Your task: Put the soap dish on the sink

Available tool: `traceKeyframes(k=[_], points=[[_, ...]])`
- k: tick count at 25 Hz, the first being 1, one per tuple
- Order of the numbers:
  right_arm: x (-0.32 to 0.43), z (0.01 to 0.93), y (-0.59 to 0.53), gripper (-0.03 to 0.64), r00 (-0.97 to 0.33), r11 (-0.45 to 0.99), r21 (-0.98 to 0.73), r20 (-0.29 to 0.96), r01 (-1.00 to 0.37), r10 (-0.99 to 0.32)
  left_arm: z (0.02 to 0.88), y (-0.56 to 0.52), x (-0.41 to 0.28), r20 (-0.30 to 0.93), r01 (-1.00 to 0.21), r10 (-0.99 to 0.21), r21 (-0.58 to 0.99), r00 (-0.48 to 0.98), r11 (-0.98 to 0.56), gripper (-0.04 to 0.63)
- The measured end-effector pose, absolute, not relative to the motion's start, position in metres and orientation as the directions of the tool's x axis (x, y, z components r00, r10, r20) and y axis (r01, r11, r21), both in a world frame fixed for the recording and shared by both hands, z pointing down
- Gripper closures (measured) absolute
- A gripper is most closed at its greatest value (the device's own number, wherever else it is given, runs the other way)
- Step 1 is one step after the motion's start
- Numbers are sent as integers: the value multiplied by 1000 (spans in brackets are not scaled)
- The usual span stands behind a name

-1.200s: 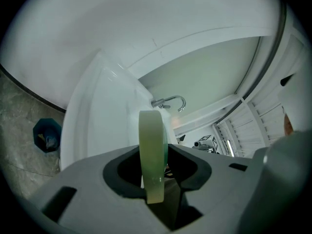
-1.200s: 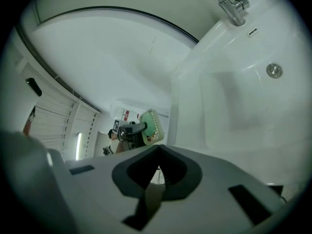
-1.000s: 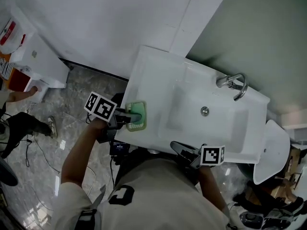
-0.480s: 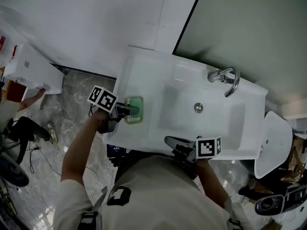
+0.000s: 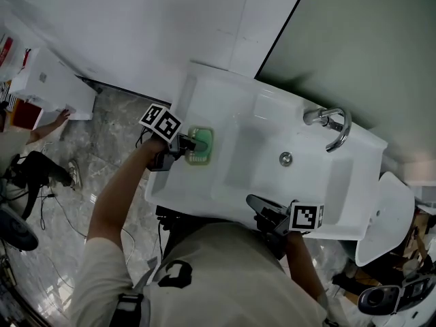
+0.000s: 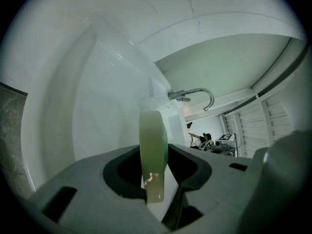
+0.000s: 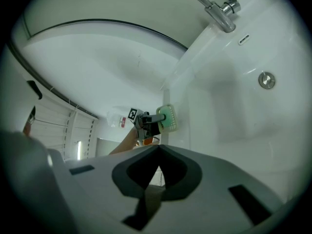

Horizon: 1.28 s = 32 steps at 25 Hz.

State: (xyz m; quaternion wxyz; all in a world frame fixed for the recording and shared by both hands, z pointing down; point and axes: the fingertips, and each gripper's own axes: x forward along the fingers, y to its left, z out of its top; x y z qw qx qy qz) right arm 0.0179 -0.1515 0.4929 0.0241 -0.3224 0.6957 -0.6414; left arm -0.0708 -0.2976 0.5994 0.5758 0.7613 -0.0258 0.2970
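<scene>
So, the left gripper (image 5: 184,144) is clamped on the edge of a pale green, rounded-square plastic soap dish (image 5: 200,146), holding it over the flat left ledge of the white ceramic sink (image 5: 269,111). Can't tell if it's actually touching down. The right gripper (image 5: 253,204) has its jaws pinched together on nothing, down by the sink's front rim and well apart from the curved chrome faucet (image 5: 332,122).

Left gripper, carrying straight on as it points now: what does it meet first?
Probably the sink's left ledge: the left gripper, shut on the soap dish, tilts down over it toward the basin. Depth is unclear; the dish may already touch.
</scene>
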Motion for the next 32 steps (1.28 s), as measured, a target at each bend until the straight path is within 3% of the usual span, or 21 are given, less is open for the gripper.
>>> traceKeyframes(k=[17,21,32], points=[[17,509,-177,607,-796,-72,-896,424,-438,-432,631,-333,-63,495,-403,359,864,792,-302,437],[10,505,-181,607,-811,-38,-904,400,-426,-428,633,-342,-64,516,-423,317,848,796,-319,430],[13,510,-171,607,-792,-68,-894,426,-443,-438,639,-360,-74,684,-542,124,663,718,-516,330]])
